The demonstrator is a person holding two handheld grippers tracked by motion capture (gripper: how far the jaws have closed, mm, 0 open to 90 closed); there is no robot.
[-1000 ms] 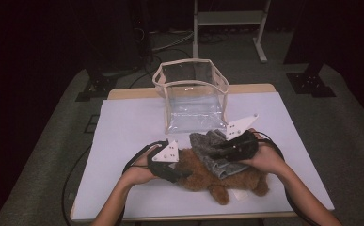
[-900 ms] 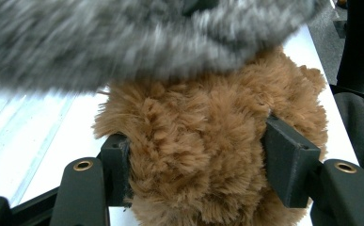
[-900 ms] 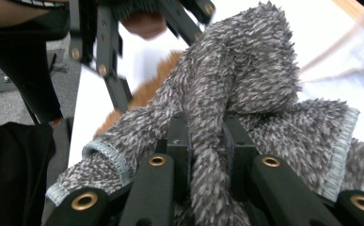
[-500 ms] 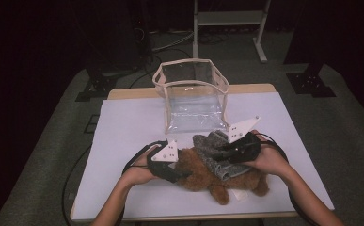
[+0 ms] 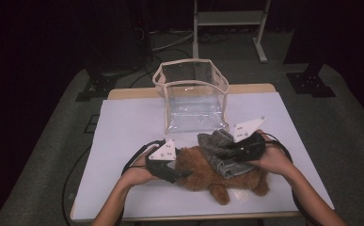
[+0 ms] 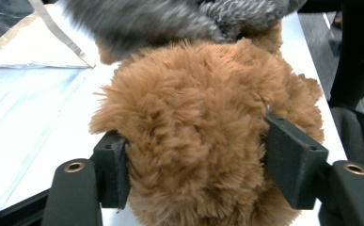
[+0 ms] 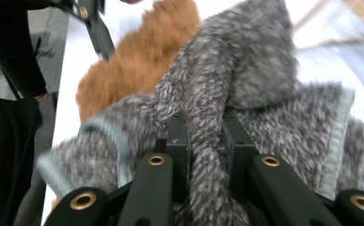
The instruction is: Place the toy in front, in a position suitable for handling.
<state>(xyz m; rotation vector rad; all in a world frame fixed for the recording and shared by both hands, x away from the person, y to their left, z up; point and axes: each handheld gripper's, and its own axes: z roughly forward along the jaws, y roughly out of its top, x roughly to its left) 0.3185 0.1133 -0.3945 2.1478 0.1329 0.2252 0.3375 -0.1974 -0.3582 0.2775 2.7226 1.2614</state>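
R tool [image 7: 206,141] pinching grey knit [image 7: 245,75] — L tool [image 6: 196,160] loosening round brown plush [image 6: 193,108].

Shaggy brown plush on the soft toy [image 6: 193,127], long matt pile. Flecked grey knit on the cloth [image 7: 245,89], woolly and rough, with a smooth pale hem band. Matt black plastic on the left hand-held gripper [image 6: 193,165], brass-looking eyelets in the arms; same finish on the right hand-held gripper [image 7: 205,141]. Clear glossy plastic bag [image 5: 193,94], beige fabric trim. Smooth matt white sheet over the table [image 5: 123,122], wood edge behind.
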